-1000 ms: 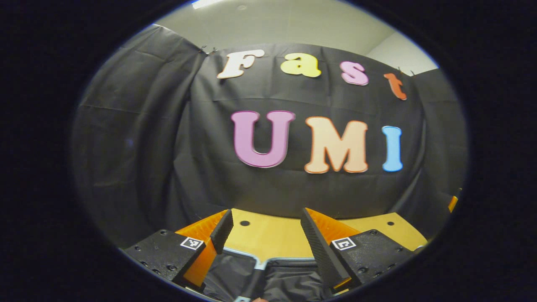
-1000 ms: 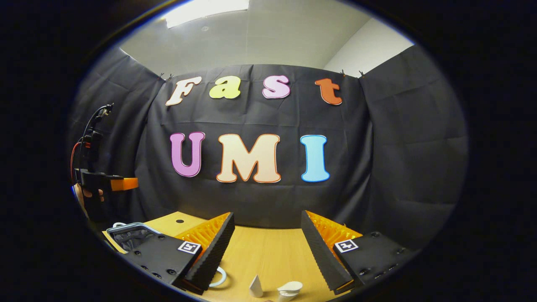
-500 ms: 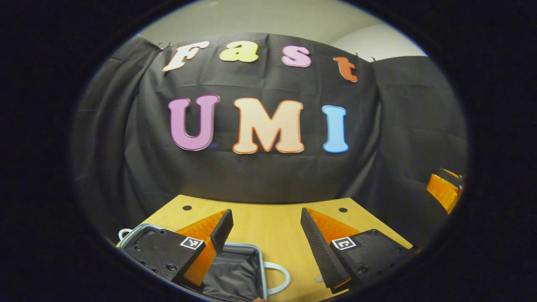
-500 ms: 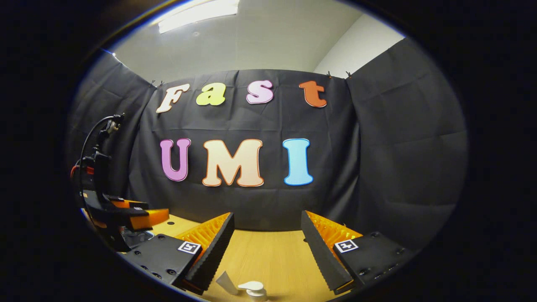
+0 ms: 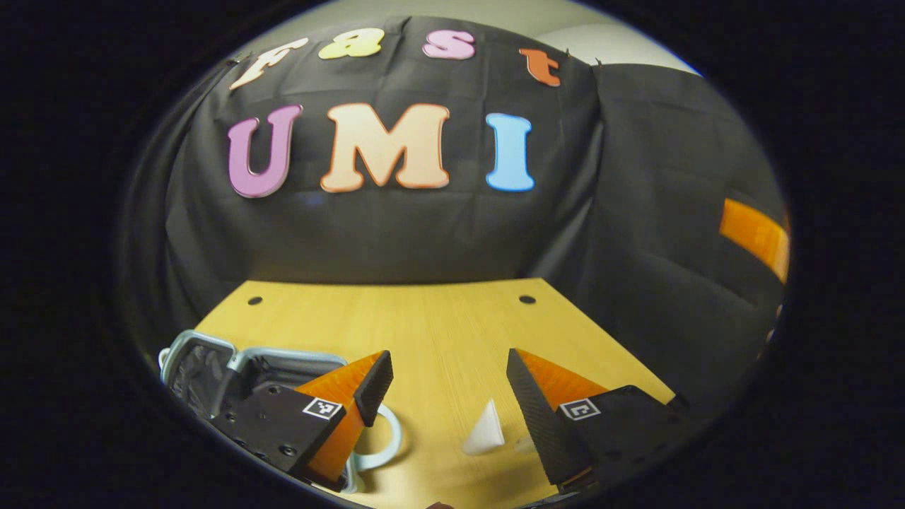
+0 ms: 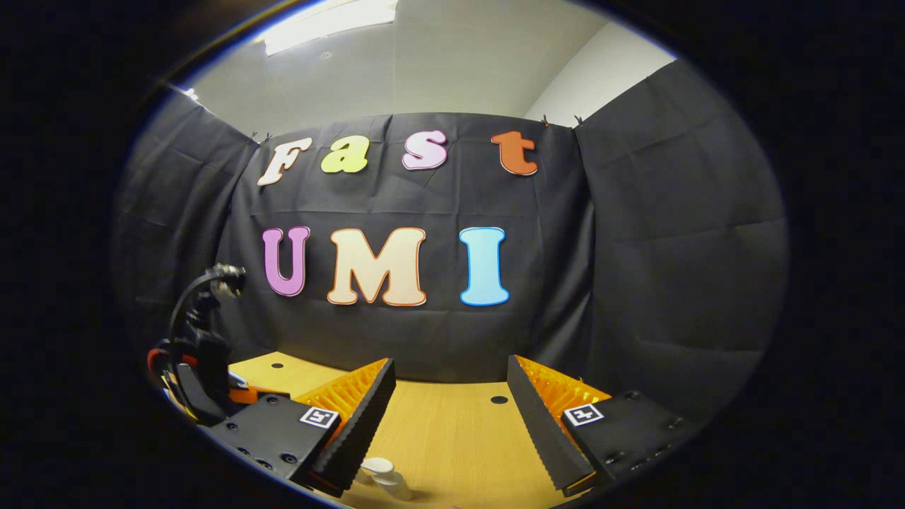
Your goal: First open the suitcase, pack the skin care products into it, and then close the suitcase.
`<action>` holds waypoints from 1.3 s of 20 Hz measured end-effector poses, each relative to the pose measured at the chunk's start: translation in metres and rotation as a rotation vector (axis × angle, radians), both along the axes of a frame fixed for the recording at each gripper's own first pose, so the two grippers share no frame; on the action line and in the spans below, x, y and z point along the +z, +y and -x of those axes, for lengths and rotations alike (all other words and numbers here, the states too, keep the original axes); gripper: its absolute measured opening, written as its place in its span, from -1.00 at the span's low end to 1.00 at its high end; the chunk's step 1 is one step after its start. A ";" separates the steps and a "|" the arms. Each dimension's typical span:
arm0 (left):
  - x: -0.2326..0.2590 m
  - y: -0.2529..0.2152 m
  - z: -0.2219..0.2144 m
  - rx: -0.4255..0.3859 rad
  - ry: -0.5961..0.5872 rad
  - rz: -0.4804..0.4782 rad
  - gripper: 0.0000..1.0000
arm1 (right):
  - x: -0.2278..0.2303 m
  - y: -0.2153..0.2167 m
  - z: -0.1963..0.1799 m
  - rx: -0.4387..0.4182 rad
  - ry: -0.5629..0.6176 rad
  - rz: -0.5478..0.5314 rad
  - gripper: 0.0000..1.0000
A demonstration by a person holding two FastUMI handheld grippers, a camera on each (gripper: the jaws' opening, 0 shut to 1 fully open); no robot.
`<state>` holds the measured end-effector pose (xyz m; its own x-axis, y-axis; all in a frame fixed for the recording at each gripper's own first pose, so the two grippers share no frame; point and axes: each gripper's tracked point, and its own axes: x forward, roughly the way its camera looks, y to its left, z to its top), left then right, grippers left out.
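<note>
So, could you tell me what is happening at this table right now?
A person holds a gripper in each hand over a light wooden table. The small suitcase with a dark lining lies open. The left gripper hangs with jaws apart near a small white cone-shaped cap. The right gripper, also open and empty, points above a white pump-top bottle. Nothing is gripped.

White bottle [image 6: 385,477] between parted jaws.

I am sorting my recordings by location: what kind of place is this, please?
Most likely a recording booth, not a home: black cloth wall, a bare wooden table, and a small open suitcase with a white skin care tube beside it.
</note>
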<state>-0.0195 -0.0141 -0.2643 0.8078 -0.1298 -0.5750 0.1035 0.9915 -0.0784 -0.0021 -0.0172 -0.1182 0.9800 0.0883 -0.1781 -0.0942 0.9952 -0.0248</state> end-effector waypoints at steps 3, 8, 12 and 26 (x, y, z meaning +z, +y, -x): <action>-0.038 -0.011 0.013 -0.007 0.084 0.006 0.91 | -0.003 -0.010 0.000 0.006 0.005 0.014 0.99; -0.091 -0.018 0.029 0.011 0.195 0.022 0.92 | -0.014 -0.018 0.007 0.033 0.023 -0.005 0.99; -0.123 -0.022 0.037 0.005 0.258 0.038 0.56 | -0.025 -0.016 0.011 0.043 0.041 -0.002 0.99; -0.048 0.028 0.036 -0.083 0.217 0.028 -0.42 | -0.122 0.060 0.017 0.071 0.192 0.009 0.99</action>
